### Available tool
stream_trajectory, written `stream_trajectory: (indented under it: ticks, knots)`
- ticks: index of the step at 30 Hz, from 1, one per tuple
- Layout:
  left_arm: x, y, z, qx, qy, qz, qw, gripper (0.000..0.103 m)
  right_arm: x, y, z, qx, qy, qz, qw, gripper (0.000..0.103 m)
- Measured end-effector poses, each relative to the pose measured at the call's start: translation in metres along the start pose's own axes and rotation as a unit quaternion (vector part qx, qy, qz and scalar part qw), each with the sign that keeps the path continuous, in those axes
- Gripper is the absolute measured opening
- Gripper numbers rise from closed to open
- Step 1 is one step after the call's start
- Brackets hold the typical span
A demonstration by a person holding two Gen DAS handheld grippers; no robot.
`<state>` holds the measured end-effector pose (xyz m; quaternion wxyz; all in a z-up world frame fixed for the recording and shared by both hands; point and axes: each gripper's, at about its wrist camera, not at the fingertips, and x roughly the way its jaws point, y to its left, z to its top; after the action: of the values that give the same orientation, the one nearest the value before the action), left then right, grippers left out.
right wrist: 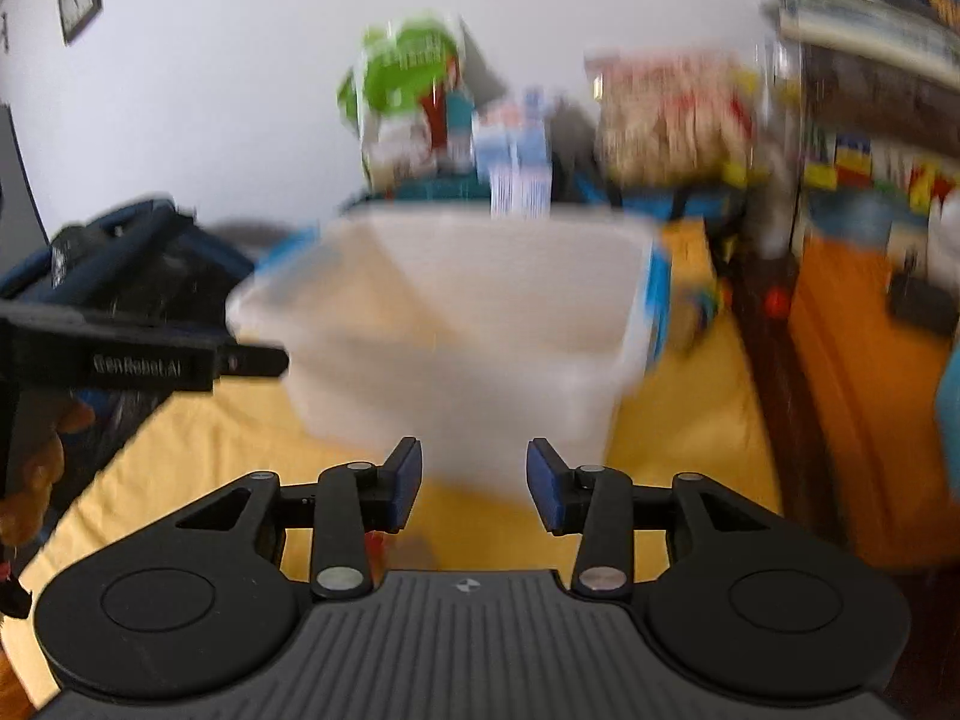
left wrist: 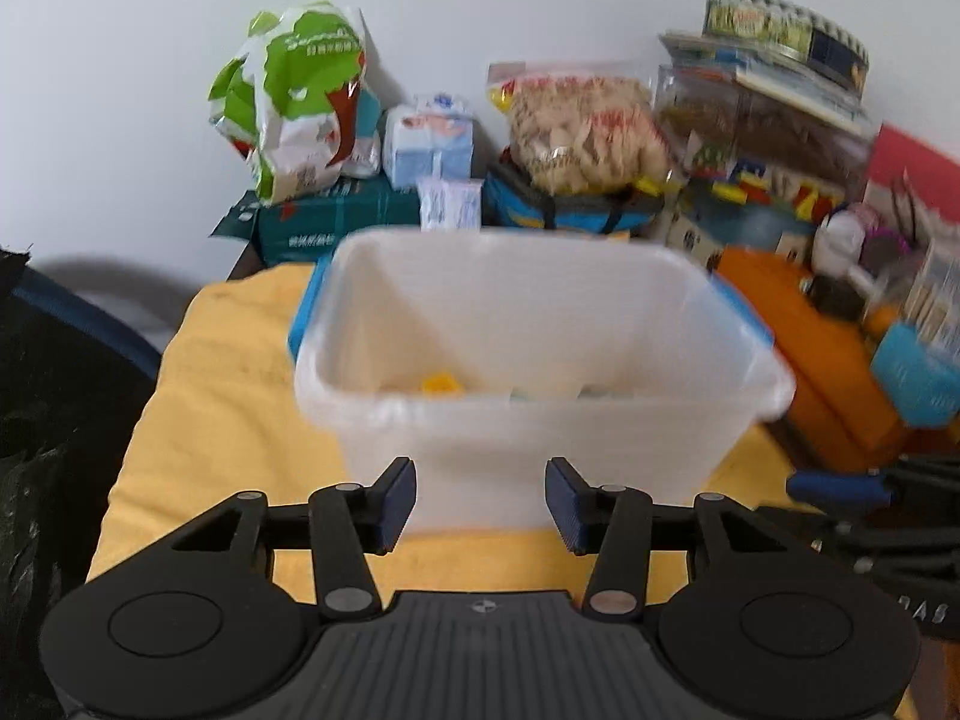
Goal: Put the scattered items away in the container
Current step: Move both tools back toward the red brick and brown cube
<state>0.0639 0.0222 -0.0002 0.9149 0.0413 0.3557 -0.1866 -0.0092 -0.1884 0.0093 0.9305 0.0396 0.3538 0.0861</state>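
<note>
A translucent white plastic container [left wrist: 528, 438] stands on a yellow cloth [left wrist: 228, 396]; it also shows blurred in the right wrist view [right wrist: 456, 372]. A small yellow item [left wrist: 442, 384] and other pale items lie on its floor. My left gripper [left wrist: 480, 501] is open and empty, just in front of the container's near wall. My right gripper [right wrist: 474, 489] is open and empty, also in front of the container. The left gripper's body [right wrist: 138, 360] shows at the left of the right wrist view. The right gripper's side [left wrist: 864, 492] shows at the right of the left wrist view.
Behind the container stand a green and white bag [left wrist: 294, 102], a pale blue pack [left wrist: 429, 144], a bag of snacks [left wrist: 582, 132] and stacked boxes [left wrist: 768, 120]. An orange surface [left wrist: 798, 348] with clutter lies to the right. A dark bag [right wrist: 138, 276] sits at the left.
</note>
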Motion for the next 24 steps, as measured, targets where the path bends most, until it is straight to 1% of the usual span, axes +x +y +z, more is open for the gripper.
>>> stream_trajectory:
  ticks: [2,6,8,13,24]
  knots:
    - [0.004,-0.004,-0.009,0.006,0.015,0.000,0.9999,0.052,0.006,0.003,-0.008,-0.002,0.015,-0.006,1.000,0.043]
    - [0.008,-0.007,-0.021,0.000,0.032,0.012,0.9994,0.052,0.005,0.009,-0.012,-0.019,0.011,-0.004,1.000,0.043]
    - [0.008,-0.007,-0.023,-0.002,0.037,0.012,0.9992,0.052,0.006,0.010,-0.012,-0.021,0.012,-0.001,1.000,0.043]
    - [0.004,-0.006,-0.026,-0.004,0.037,0.013,0.9992,0.052,0.006,0.014,-0.020,-0.023,0.019,0.003,1.000,0.043]
    - [0.005,-0.006,-0.030,-0.014,0.045,0.010,0.9988,0.052,0.003,0.017,-0.023,-0.025,0.017,0.002,1.000,0.044]
